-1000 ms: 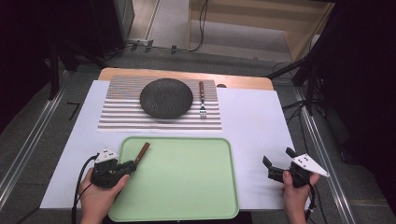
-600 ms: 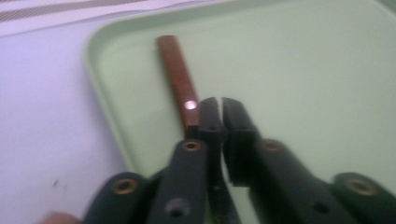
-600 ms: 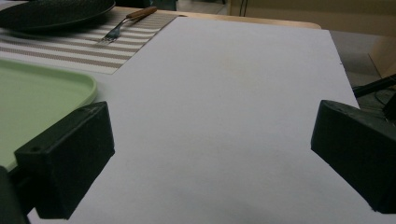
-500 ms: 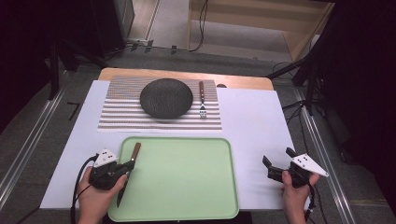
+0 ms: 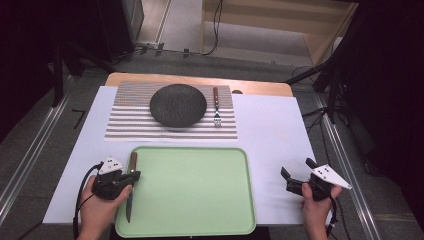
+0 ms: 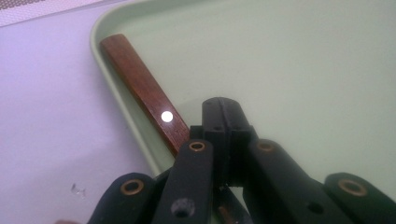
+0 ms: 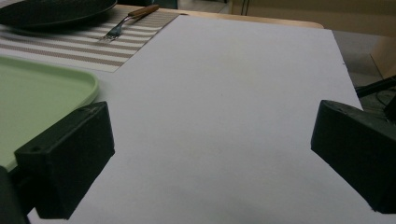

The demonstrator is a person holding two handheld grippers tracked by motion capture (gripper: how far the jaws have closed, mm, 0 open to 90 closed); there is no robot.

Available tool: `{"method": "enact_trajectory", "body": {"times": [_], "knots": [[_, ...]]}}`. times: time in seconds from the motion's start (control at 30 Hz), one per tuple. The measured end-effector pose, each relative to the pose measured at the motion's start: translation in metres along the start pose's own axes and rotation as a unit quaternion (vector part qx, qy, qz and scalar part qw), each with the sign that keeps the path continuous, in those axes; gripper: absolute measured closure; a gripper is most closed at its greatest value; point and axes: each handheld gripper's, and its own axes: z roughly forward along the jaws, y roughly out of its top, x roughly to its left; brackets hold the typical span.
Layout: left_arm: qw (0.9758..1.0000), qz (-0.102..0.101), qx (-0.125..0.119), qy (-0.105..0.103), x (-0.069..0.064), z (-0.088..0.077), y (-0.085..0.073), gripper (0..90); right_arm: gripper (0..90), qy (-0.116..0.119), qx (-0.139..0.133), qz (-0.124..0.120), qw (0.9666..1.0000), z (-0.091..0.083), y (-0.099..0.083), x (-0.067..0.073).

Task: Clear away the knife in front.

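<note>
Left gripper view: black jaws of the left gripper [image 6: 223, 112] clenched tight, tips pressed together. Gripping the knife [image 6: 144, 88] low on its brown wooden handle, with a small shiny dot on the wood just past the tips. Handle running away from the jaws, up along the rim of the green tray [image 6: 280, 56]. White sheet [image 6: 46, 116] on the other side of that rim.

High view: left gripper [image 5: 134, 175] at the near left, over the left edge of the tray [image 5: 200, 200], held in the left hand [image 5: 97, 210]. Knife [image 5: 129, 205] inside the tray, close by its left rim, handle pointing far and blade pointing near. Hard to tell if the blade touches the tray. Right gripper [image 5: 297, 168] at the near right, over the white sheet [image 5: 270, 130], well apart from the tray, held in the right hand [image 5: 315, 210]. Jaws spread wide, holding nothing.

Right gripper view: right gripper [image 7: 210, 158] with its two black pads far apart and only bare white sheet [image 7: 224, 93] between them.

Farther out, at the far side of the table: striped mat [image 5: 130, 125] with a dark round plate [image 5: 178, 105] on it. Fork [image 5: 216, 107] with a wooden handle just right of the plate, also on the mat.
</note>
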Motion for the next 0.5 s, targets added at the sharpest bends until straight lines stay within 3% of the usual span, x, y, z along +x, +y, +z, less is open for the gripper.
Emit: {"method": "enact_trajectory", "body": {"times": [0.2, 0.33, 0.37, 0.4, 0.5], "knots": [[1.0, -0.001, -0.001, -0.002, 0.003, -0.001, -0.002, 90.0, 0.0, -0.001, 0.001, 0.0, 1.0, 0.0, 0.0, 0.0], [0.9996, 0.006, -0.025, -0.008, 0.003, -0.005, -0.003, 89.4, 0.0, 0.0, 0.001, -0.002, 1.0, 0.0, 0.0, 0.001], [0.9992, 0.007, -0.036, -0.011, 0.004, -0.007, -0.003, 78.5, 0.0, -0.001, 0.0, -0.001, 1.0, 0.0, 0.0, 0.001], [0.9989, 0.007, -0.047, -0.005, 0.004, -0.009, -0.003, 78.5, 0.0, -0.001, 0.0, -0.001, 1.0, 0.0, 0.0, 0.001], [0.9961, 0.01, -0.087, 0.003, 0.005, -0.019, -0.001, 59.6, 0.0, -0.001, -0.001, -0.002, 1.0, 0.0, 0.0, 0.001]]}}
